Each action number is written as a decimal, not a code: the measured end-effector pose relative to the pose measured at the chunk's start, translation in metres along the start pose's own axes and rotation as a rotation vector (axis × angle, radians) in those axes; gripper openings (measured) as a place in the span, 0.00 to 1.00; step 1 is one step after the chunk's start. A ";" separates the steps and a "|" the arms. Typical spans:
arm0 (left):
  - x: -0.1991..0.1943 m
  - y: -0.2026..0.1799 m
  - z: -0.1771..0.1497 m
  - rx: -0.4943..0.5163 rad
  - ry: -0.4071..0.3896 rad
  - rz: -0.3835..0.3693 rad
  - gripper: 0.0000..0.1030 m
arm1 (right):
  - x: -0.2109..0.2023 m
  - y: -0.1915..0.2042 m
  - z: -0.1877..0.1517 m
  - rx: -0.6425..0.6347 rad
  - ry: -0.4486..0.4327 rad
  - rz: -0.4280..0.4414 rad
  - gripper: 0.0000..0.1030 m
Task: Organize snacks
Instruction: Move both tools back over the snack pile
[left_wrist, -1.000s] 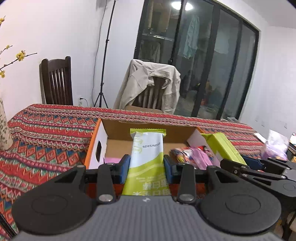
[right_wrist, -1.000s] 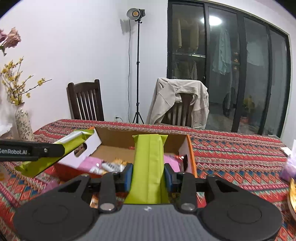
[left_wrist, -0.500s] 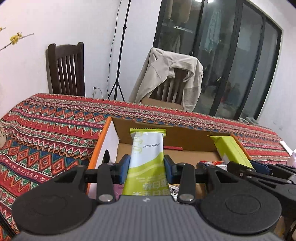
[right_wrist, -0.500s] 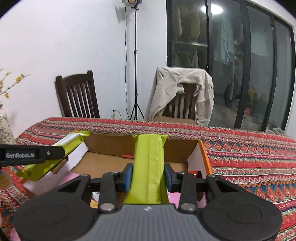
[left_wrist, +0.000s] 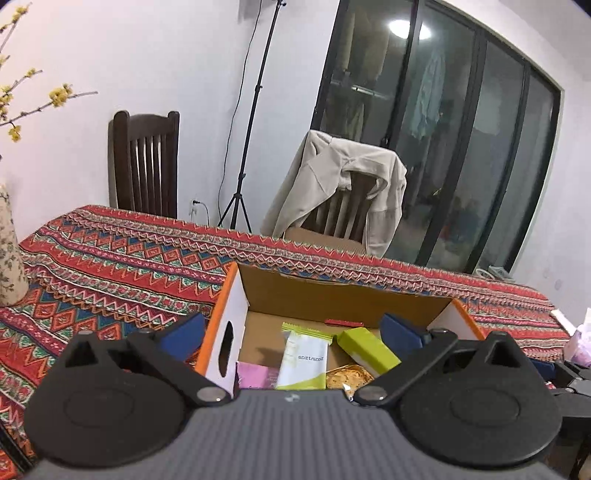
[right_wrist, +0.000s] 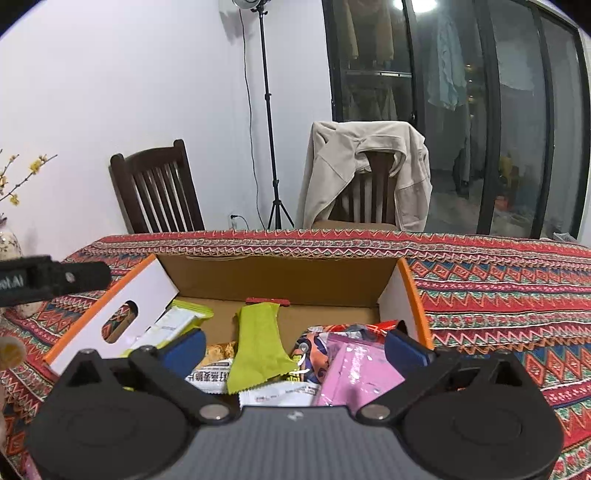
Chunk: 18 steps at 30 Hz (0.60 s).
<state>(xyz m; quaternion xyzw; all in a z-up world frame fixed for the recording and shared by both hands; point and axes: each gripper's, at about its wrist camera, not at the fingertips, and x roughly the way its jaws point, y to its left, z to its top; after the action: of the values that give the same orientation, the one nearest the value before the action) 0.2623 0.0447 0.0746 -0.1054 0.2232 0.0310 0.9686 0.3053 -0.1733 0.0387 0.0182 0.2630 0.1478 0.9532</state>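
Desk (left_wrist: 110, 258) w/ red zigzag-pattern cloth fills the room's middle; two dark chairs behind it, one (right_wrist: 373, 184) w/ beige jacket draped over, plus a light stand (right_wrist: 271, 147) by the wall. Open cardboard box (right_wrist: 280, 275), orange-edged, white flaps, sits on desk near both grippers. Left gripper (left_wrist: 291, 332) over box's near edge, fingers (left_wrist: 184, 330) just spread wide, nothing between them. Its white-green snack bar (left_wrist: 304, 360) now lies loose in box, left part, beside pink pack (left_wrist: 255, 374). Right gripper (right_wrist: 295, 350) likewise, fingers (right_wrist: 404, 350) just opened wide, empty. Lime-green wrapper (right_wrist: 258, 347) lies in box middle on top of other snack packs; pink pouch (right_wrist: 354, 373) to its right. Vase (left_wrist: 9, 251) at desk's left edge w/ yellow-flower twigs.
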 end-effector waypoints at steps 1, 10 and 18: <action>-0.005 0.001 0.001 0.003 -0.004 -0.004 1.00 | -0.004 0.000 0.000 0.002 0.000 0.000 1.00; -0.051 0.020 -0.013 0.023 -0.012 -0.033 1.00 | -0.050 0.006 -0.017 -0.011 -0.017 0.017 1.00; -0.077 0.047 -0.042 -0.002 0.016 -0.025 1.00 | -0.084 0.018 -0.040 -0.028 -0.028 0.041 1.00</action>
<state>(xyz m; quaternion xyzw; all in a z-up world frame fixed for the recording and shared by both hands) 0.1704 0.0808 0.0623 -0.1096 0.2298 0.0183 0.9669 0.2117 -0.1825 0.0477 0.0125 0.2471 0.1706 0.9538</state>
